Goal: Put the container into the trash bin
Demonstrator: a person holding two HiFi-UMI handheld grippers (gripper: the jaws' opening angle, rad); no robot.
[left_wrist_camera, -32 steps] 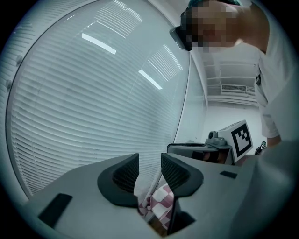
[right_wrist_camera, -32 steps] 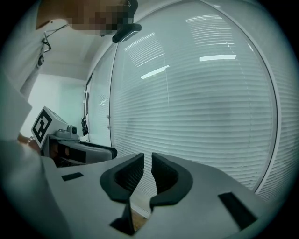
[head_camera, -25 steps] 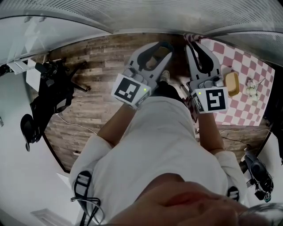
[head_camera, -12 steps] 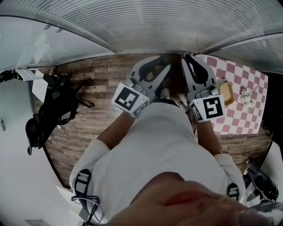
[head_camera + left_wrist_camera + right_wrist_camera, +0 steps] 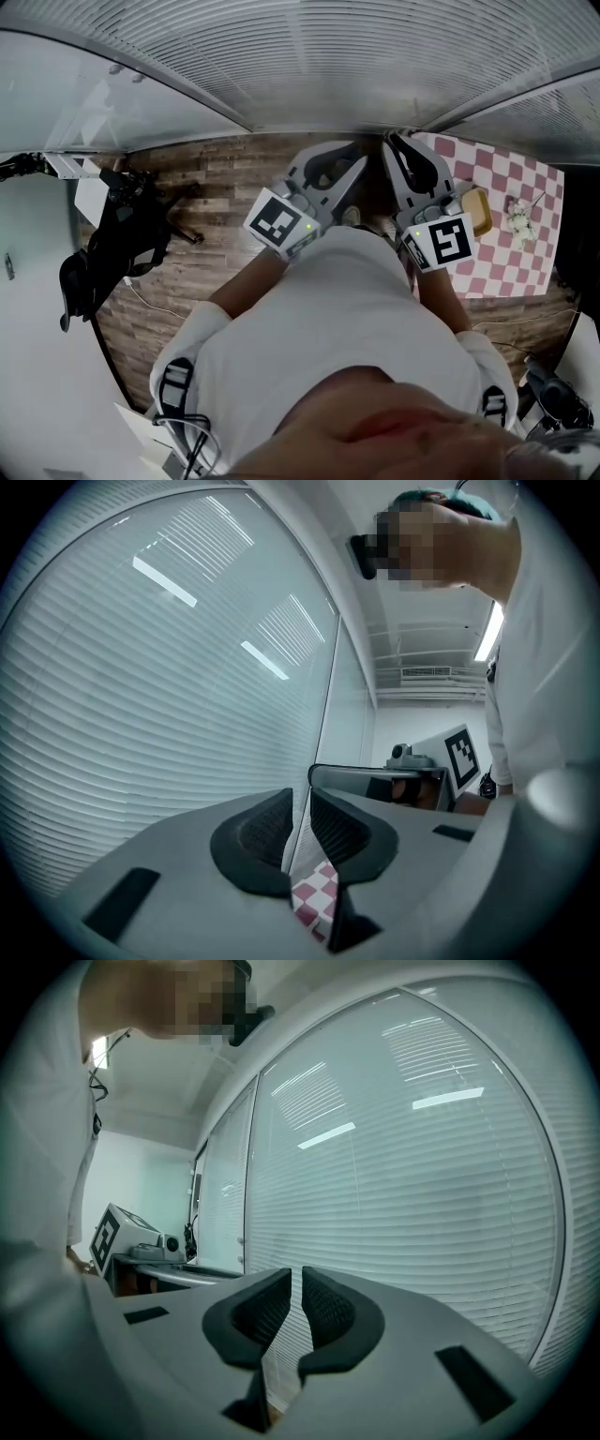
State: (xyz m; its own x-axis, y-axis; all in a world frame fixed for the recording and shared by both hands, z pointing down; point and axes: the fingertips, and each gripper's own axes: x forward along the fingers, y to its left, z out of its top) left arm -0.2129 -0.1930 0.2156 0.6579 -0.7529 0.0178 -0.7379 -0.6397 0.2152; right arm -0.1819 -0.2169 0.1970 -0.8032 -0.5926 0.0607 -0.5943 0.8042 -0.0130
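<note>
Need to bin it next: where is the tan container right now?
Head view, right side: the shallow tan container sits on the red-and-white checked table, just right of the right gripper.

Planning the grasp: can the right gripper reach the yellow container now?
Likely yes, after turning: the right gripper faces the white window blinds; the yellow rectangular container sits beside it on the red-checked tablecloth, nothing between.
</note>
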